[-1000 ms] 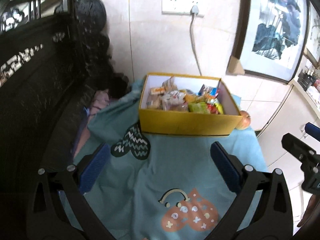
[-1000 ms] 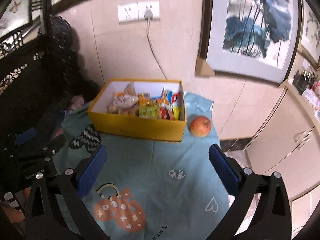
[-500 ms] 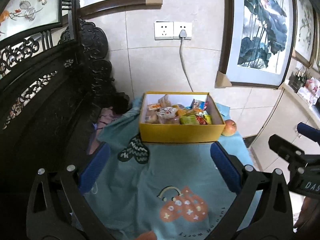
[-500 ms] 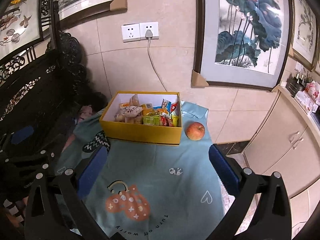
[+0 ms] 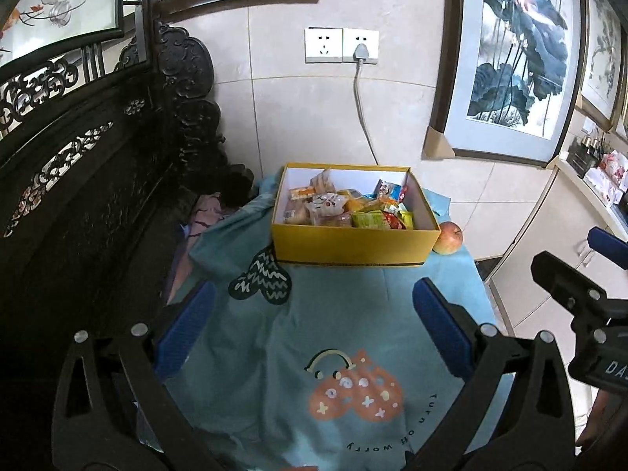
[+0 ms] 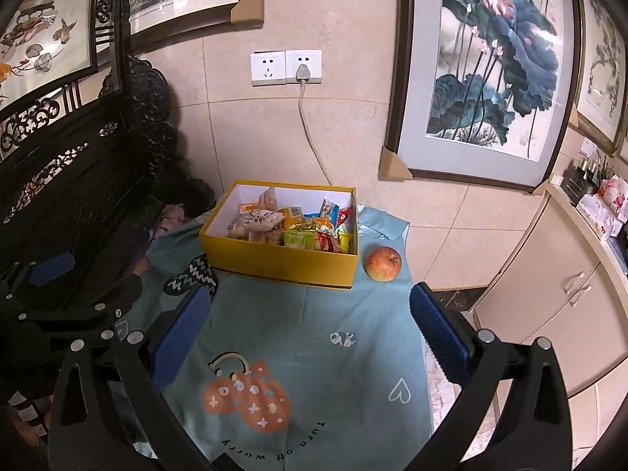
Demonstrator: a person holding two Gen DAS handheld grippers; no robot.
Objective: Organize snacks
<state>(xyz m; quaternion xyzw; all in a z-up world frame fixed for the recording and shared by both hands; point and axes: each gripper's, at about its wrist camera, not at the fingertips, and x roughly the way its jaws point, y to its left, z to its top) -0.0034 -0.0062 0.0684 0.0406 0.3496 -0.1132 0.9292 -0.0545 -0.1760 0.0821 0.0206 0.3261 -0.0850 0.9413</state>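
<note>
Nearest in both wrist views are the tongs themselves. The left tongs point(image 5: 314, 327) hang above the near half of the teal printed cloth point(image 5: 345, 314) that covers the surface, blue pads spread wide with nothing between them. The right tongs point(image 6: 310, 329) sit in much the same pose, level and pointing toward the far wall, also spread and empty. In the left view the right tool shows at the right edge, so the two are held side by side and well back from the goods.

Farther off, at the far middle of the cloth, stands the open yellow cardboard box point(image 6: 282, 265), white inside. The crinkly wrapped snack packets point(image 6: 298, 227) lie piled in it, and they look already gathered, so the sorting is probably close to done. Those packets should be light, soft and somewhat slippery; a pinch across a sealed edge or the flat middle would hold best, with gentle pressure since the contents may crush. The box is stiff but thin-walled, so it is best gripped by one rim wall.

Just right of the box, apart from it though near, rests a round red-yellow apple point(image 6: 384, 263). It is firm, heavier and inclined to roll; the pads should close across its widest part. Whether it counts as a snack is hard to say.
</note>
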